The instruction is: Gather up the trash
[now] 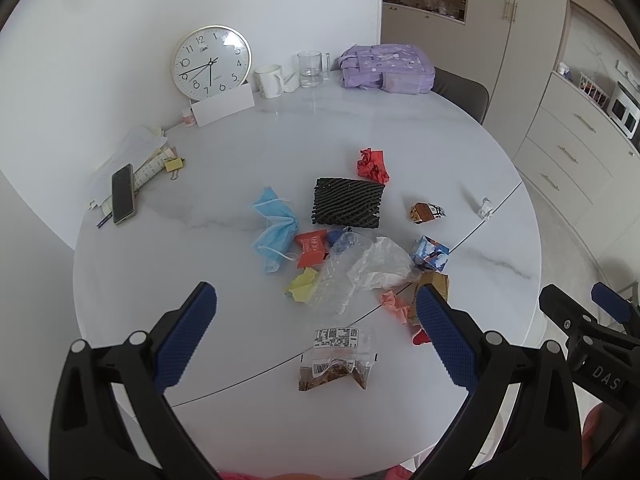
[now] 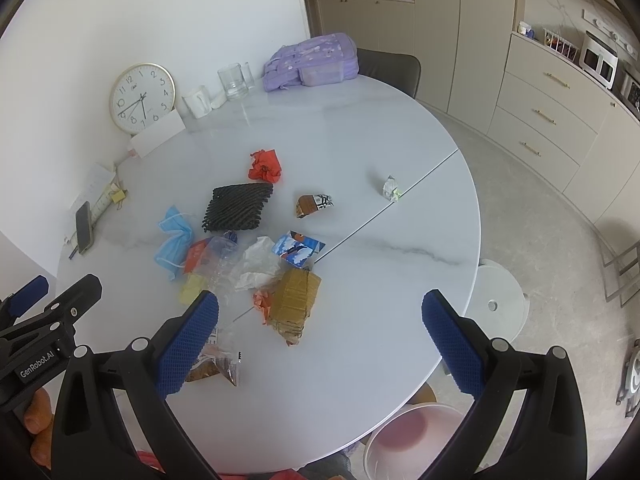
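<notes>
**On the round tabletop: a whole pile of trash, both grippers empty**

Across the middle of the white marble tabletop point(image 1: 200, 264) sits a loose heap of junk. Blue face mask point(image 1: 274, 232) on the left side, black foam mesh sleeve point(image 1: 347, 202) just behind the pile, a crumpled red paper point(image 1: 373, 165) further back near it. Right in the heap there's a squashed clear plastic bottle point(image 1: 340, 276), a white plastic bag point(image 1: 382, 262) lying over it, a red wrapper point(image 1: 313, 247), a yellow paper scrap point(image 1: 302, 285) and a little blue printed carton point(image 1: 431, 253). A flattened cardboard piece point(image 2: 294, 306) is at the near right side of the pile, with a pink crumpled paper point(image 1: 394, 303) touching it. Closest to the camera is a clear snack bag point(image 1: 338, 354) with brown crumbs in it. Off on their own: a brown candy wrapper point(image 1: 427, 212) and a small white paper wad point(image 1: 485, 208), well apart from the heap.

Left gripper point(image 1: 316, 312) hovers above the near edge, jaws spread wide, nothing between them; the snack bag sits below the gap. Right gripper point(image 2: 320, 316) is also wide open and holding nothing, with the cardboard showing between its fingers.

Back by the wall: a clock point(image 1: 211, 63), a white mug point(image 1: 269, 81), a glass mug point(image 1: 312, 69), a purple backpack point(image 1: 386, 68), plus a phone point(image 1: 122, 194) on some papers. Under the table edge in the right wrist view is a pink bin point(image 2: 412, 444).
</notes>
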Demonstrator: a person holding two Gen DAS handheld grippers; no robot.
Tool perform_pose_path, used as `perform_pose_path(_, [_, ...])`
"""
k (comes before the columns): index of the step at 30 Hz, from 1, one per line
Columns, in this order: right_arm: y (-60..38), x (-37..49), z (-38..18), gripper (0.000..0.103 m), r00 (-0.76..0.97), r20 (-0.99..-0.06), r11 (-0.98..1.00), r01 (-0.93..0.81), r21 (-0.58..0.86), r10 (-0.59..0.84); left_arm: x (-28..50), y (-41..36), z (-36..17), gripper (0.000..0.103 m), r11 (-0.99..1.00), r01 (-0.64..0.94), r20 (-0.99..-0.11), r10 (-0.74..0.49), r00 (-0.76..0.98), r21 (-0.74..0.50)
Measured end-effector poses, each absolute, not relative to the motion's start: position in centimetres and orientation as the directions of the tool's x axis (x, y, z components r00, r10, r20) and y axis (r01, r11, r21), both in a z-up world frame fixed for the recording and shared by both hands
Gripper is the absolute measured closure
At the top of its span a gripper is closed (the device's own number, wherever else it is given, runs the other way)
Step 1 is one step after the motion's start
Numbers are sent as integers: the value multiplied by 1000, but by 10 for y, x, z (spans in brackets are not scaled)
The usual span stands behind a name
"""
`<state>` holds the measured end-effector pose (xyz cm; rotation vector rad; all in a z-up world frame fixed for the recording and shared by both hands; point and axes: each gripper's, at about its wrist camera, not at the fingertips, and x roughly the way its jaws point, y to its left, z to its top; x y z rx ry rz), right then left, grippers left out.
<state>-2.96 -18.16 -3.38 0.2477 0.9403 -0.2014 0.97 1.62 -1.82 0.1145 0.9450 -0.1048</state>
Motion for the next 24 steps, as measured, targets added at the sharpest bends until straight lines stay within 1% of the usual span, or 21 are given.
perform_pose_path(24, [-181, -30, -36, 2, 567, -821, 954, 274, 119, -61, 10, 18, -17, 8, 989, 139, -812, -39, 582, 52])
